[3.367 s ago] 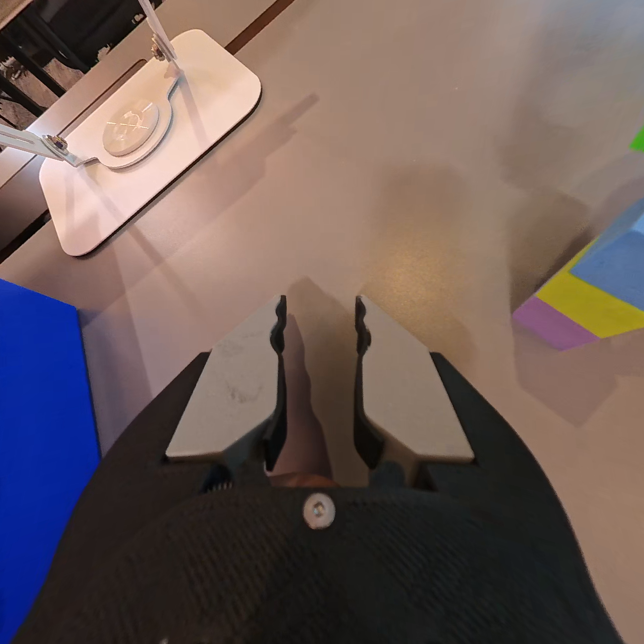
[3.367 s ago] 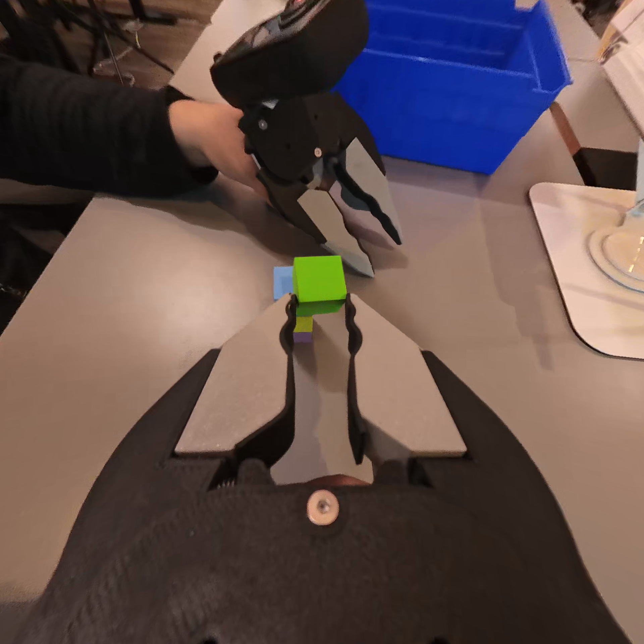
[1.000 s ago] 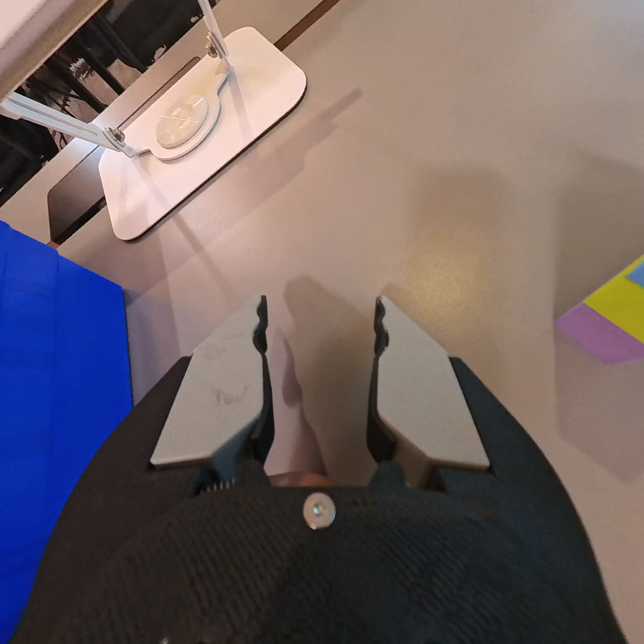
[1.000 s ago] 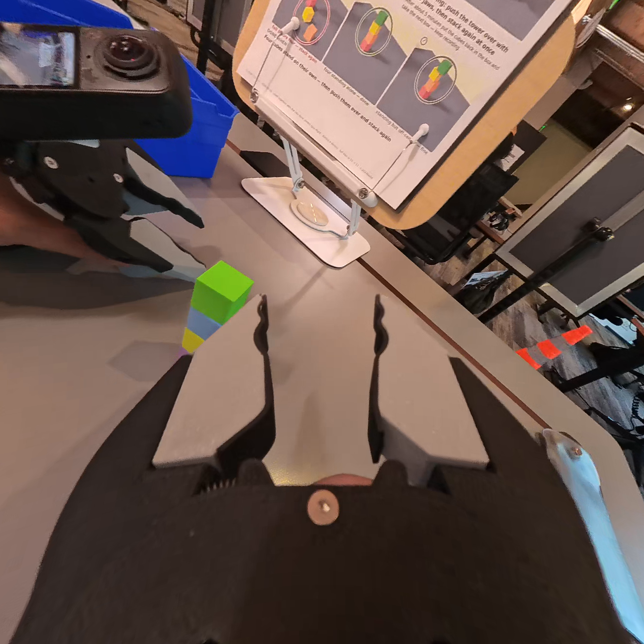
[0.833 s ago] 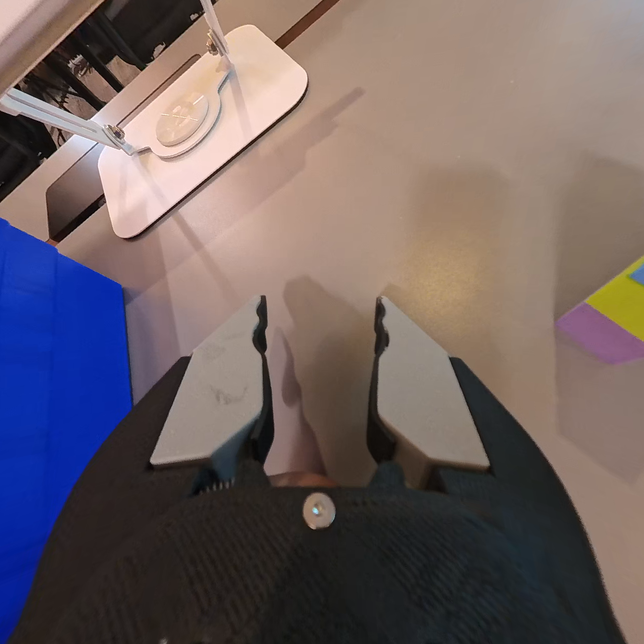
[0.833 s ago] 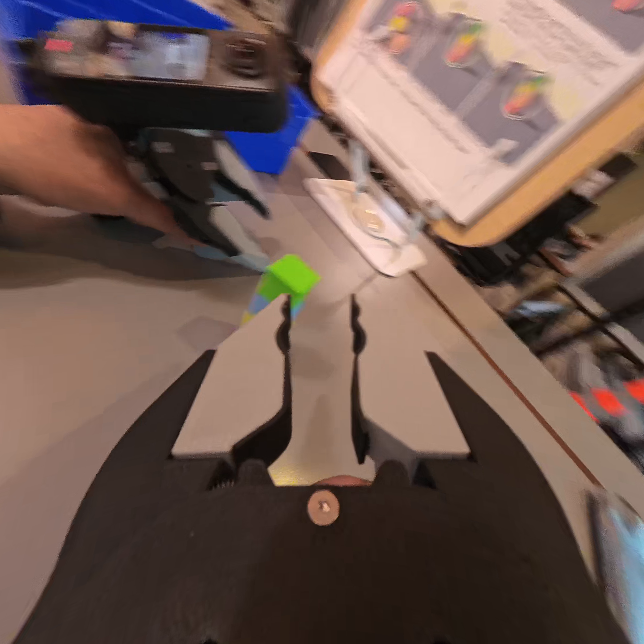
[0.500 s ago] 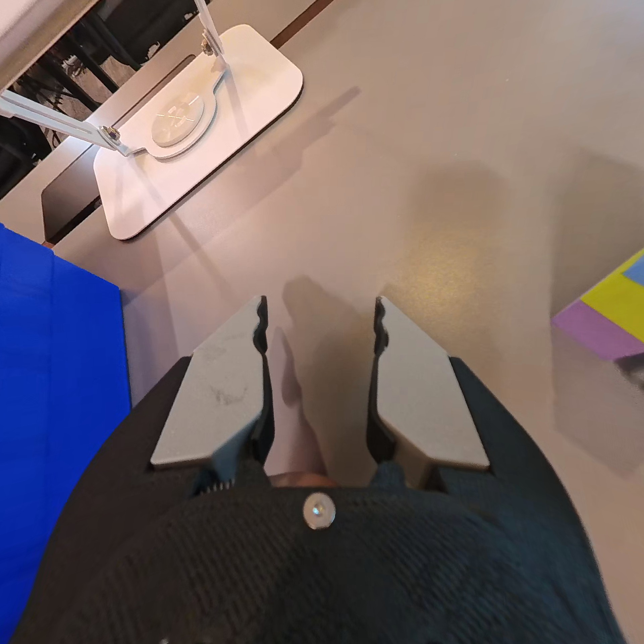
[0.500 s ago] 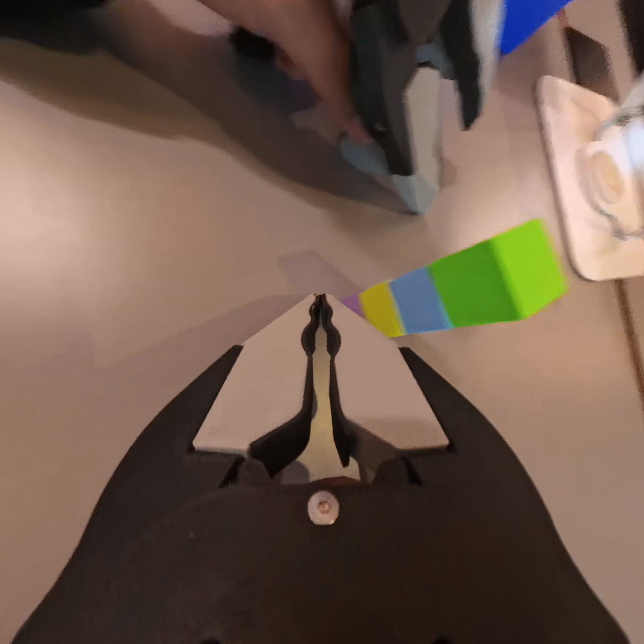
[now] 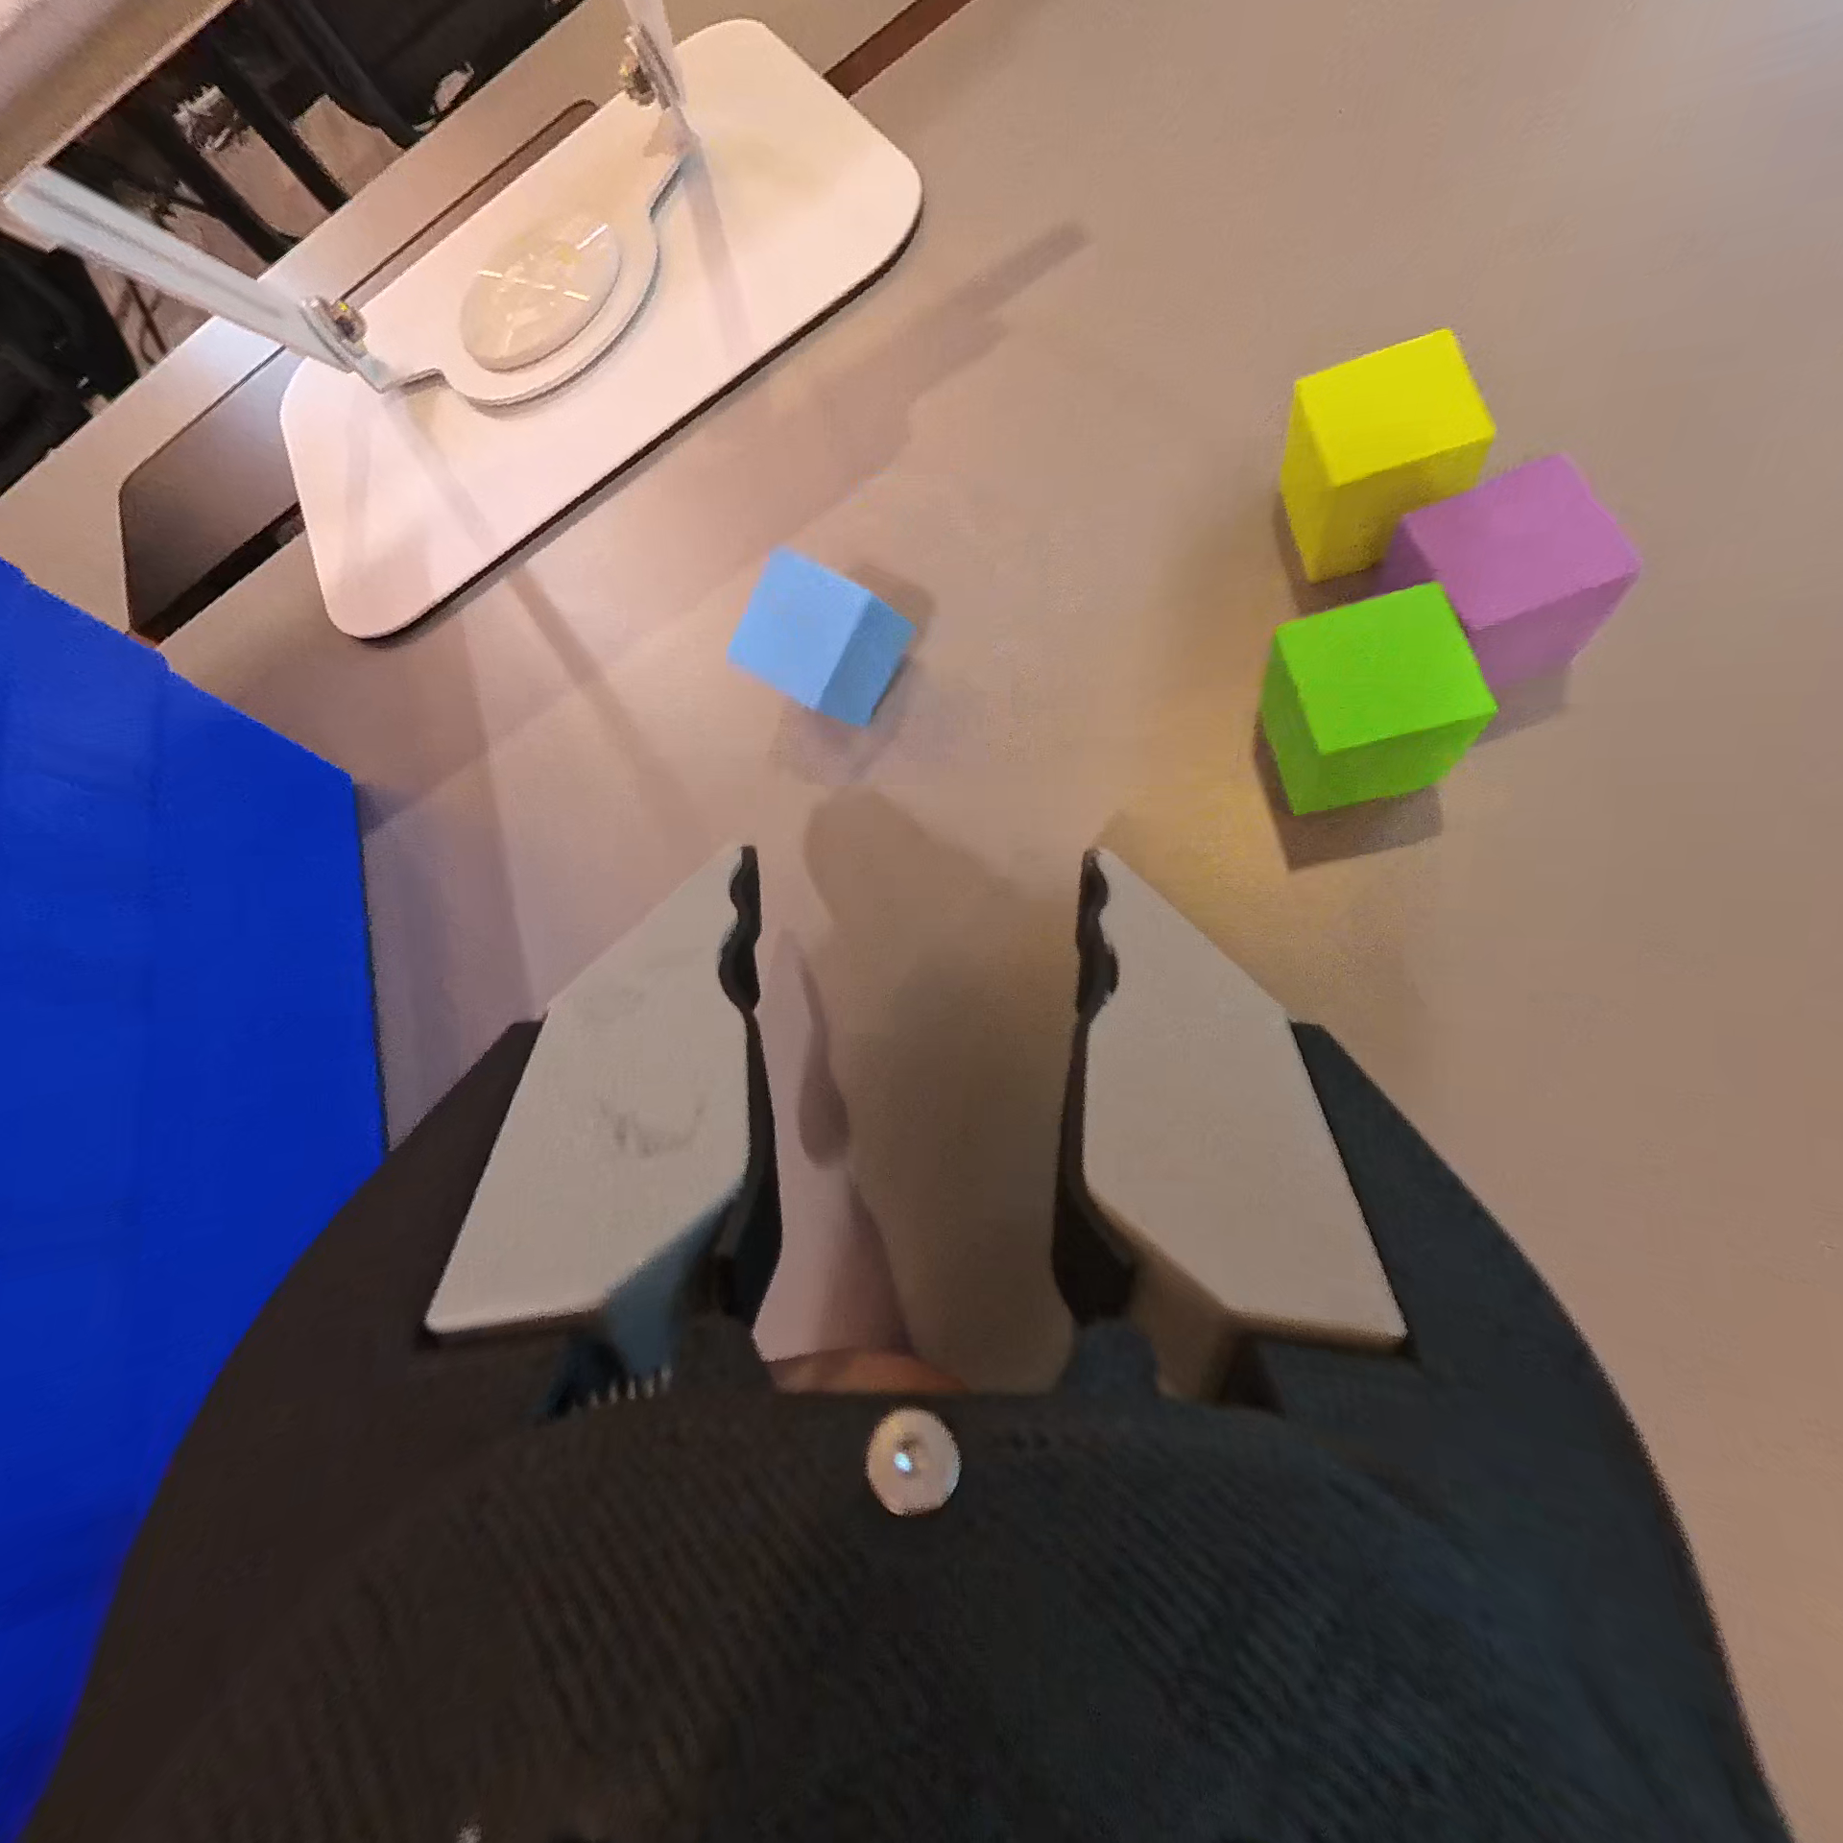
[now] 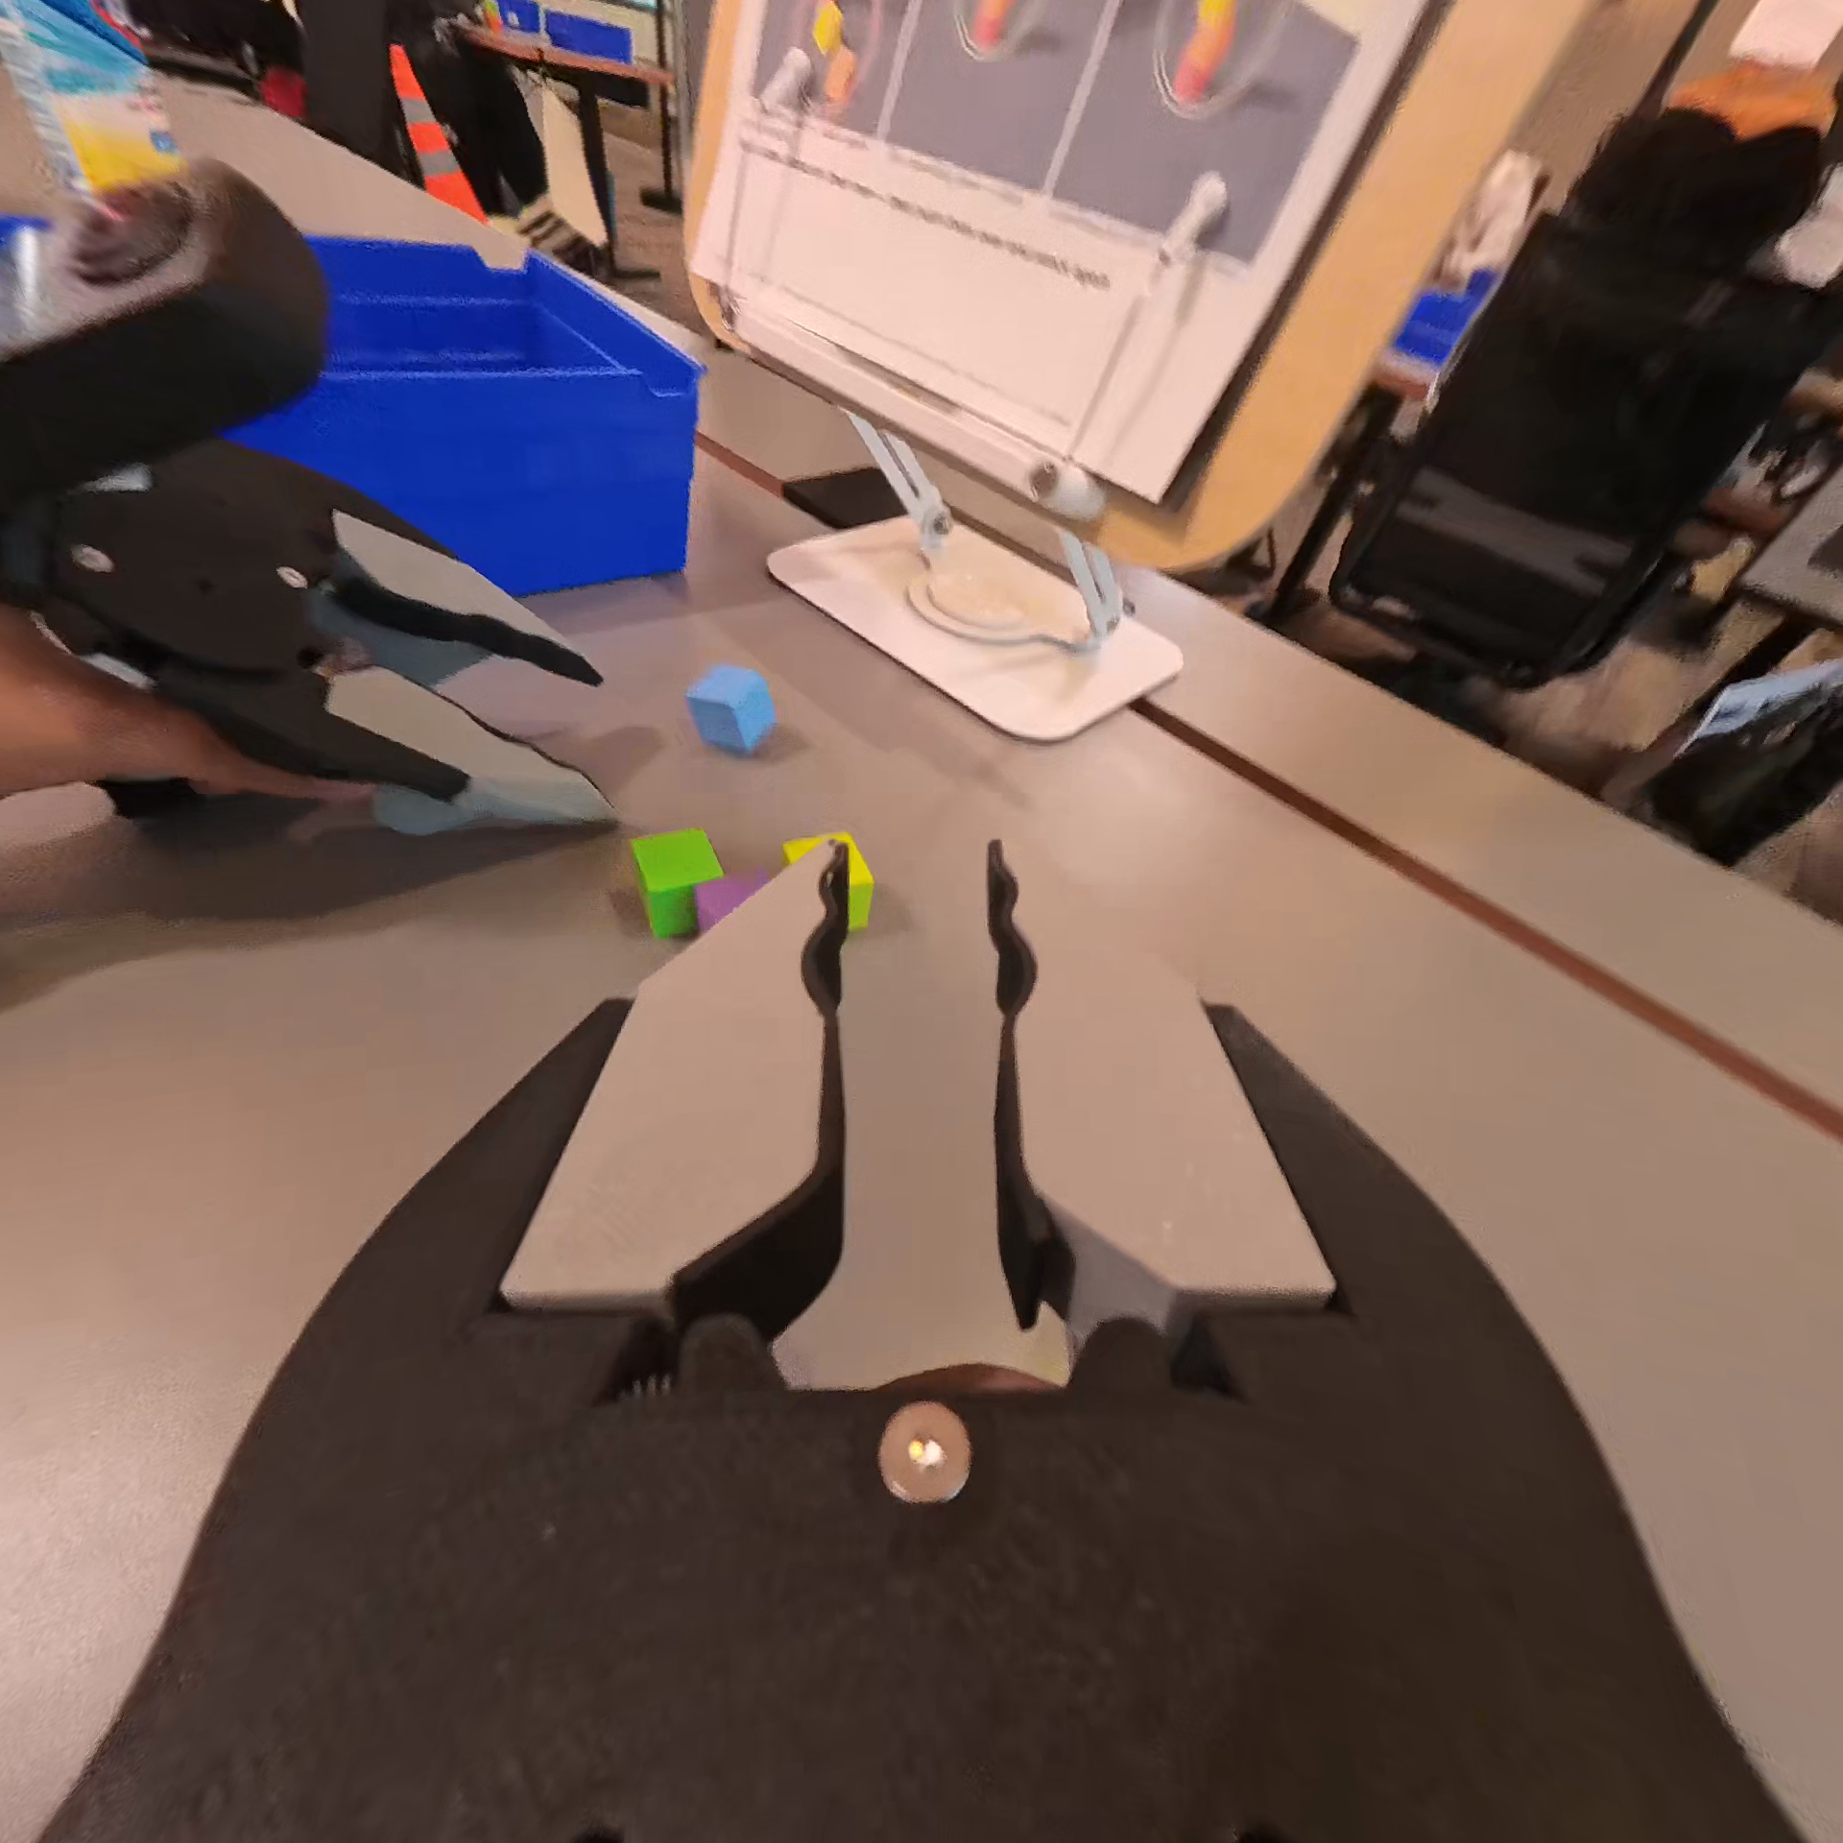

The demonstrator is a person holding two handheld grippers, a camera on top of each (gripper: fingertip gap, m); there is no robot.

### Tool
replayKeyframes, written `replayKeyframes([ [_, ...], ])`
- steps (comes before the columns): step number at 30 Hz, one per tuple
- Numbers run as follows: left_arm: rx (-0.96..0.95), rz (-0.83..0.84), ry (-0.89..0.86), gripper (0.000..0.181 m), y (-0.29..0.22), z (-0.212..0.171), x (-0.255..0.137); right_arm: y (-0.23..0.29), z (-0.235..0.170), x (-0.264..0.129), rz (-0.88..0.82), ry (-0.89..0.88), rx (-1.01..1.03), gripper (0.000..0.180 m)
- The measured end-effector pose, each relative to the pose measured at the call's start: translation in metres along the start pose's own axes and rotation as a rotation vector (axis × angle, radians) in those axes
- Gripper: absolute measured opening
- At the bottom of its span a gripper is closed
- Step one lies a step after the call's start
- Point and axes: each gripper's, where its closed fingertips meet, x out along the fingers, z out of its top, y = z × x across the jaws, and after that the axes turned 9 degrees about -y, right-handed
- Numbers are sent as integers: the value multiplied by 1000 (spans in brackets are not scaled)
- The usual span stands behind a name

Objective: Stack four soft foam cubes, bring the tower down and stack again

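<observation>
Cubes (image 9: 1376,695) lie scattered on table (image 9: 1296,199); both grippers' fingers (image 9: 648,1077) (image 10: 698,1087) spread, empty

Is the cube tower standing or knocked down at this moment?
Knocked down. All four lie on the table: blue cube apart, green cube, purple cube and yellow cube clustered; none rests on another.

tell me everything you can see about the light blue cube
The light blue cube is a small, matte block that looks like soft foam, with plain faces. It sits alone on the grey table, tipped on an edge or corner rather than flat, possibly mid-tumble. It lies apart from the other three cubes, nearer the white stand base. Neither gripper touches it.
</observation>
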Motion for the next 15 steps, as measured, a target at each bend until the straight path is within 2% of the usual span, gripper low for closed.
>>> replayKeyframes([
  [5, -35, -19, -19, 64, 2, 2, -2, -17, -49, 6, -5, 175, 115, 43],
  [10, -125, -330, -122, 69, -52, 30, -9, -10, -69, 13, 39, 227, 195, 43],
  [15, 14, -292, -42, 72, -61, 29, 21, 4, -68, 19, 93, 222, 167, 45],
])
